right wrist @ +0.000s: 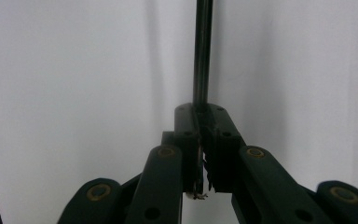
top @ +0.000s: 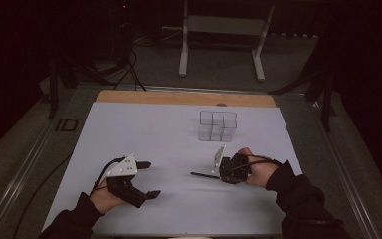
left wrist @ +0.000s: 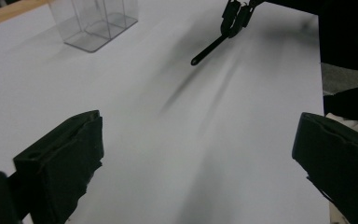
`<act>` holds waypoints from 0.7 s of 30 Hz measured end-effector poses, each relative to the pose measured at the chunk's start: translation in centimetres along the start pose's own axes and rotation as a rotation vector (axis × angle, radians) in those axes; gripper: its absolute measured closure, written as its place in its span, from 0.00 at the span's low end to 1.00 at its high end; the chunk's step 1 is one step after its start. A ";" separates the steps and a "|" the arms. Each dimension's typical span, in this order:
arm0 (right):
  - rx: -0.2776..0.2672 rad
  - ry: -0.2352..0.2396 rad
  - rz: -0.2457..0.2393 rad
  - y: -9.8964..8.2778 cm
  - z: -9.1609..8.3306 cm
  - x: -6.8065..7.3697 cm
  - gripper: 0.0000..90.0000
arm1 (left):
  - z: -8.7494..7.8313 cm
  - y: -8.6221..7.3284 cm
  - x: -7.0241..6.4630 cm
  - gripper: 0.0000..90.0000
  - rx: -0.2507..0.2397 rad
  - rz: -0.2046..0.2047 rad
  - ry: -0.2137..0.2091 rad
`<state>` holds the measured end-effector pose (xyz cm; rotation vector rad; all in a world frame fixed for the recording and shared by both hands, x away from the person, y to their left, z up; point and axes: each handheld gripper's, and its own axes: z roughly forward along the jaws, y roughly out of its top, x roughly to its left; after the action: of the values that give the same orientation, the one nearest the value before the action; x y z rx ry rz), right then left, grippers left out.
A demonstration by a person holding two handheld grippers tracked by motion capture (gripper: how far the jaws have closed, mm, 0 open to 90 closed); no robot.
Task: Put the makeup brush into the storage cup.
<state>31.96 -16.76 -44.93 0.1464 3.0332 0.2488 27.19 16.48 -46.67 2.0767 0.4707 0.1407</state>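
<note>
- High view: the right gripper (top: pixel 218 174) clamps a thin black pen (top: pixel 204 175) that points left over the white sheet (top: pixel 144 129); the clear divided box (top: pixel 218 125) stands just beyond it. The left gripper (top: pixel 149 179) rests with its jaws apart and empty.
- Left gripper view: wide-set jaws frame bare sheet — the pen (left wrist: pixel 209 49) hangs low over it.
- Right gripper view: jaws pinched tight on the pen (right wrist: pixel 202 56). Likely bound for the box, so tip it upright first — keep the squeeze steady.
</note>
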 end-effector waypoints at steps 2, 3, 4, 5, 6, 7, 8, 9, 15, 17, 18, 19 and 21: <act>-0.008 -0.001 -0.006 0.3 -0.1 0.0 0.94 | 0.9 1.3 0.5 0.04 0.043 0.014 -0.024; -0.009 -0.001 -0.008 0.4 -0.1 0.0 0.94 | 1.1 1.6 0.6 0.06 0.055 0.020 -0.034; -0.011 -0.005 -0.013 0.4 -0.1 0.0 0.94 | 1.4 1.9 0.6 0.06 0.069 0.030 -0.041; -0.011 -0.005 -0.013 0.4 -0.1 0.0 0.94 | 1.4 1.9 0.6 0.07 0.069 0.030 -0.041; -0.013 0.001 -0.015 0.5 -0.1 0.0 0.94 | 1.4 1.9 0.6 0.07 0.069 0.030 -0.041; -0.012 -0.003 -0.018 0.6 -0.1 0.1 0.94 | 2.1 2.8 0.7 0.07 0.116 0.048 -0.064; -0.010 0.000 -0.019 0.7 -0.1 0.1 0.94 | 2.4 3.1 0.7 0.08 0.132 0.058 -0.071; -0.008 -0.009 -0.024 0.7 -0.1 0.1 0.94 | 2.7 3.4 0.6 0.08 0.147 0.063 -0.076; -0.007 -0.012 -0.031 1.1 -0.3 0.0 0.94 | 4.1 4.8 0.3 0.19 0.196 0.126 -0.092; -0.005 -0.010 -0.035 1.2 -0.3 0.0 0.94 | 4.3 5.0 0.2 0.23 0.200 0.135 -0.082; -0.004 -0.013 -0.035 1.2 -0.4 0.0 0.94 | 4.9 5.4 0.1 0.23 0.225 0.156 -0.065; 0.001 -0.011 -0.036 1.3 -0.4 -0.1 0.94 | 5.2 5.6 0.1 0.27 0.231 0.164 -0.054; 0.001 -0.011 -0.036 1.5 -0.5 -0.1 0.94 | 5.7 5.9 0.1 0.32 0.242 0.168 -0.047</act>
<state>32.10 -15.39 -44.24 0.0931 3.0218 0.2423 30.52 9.23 -44.70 2.3520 0.2956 0.1387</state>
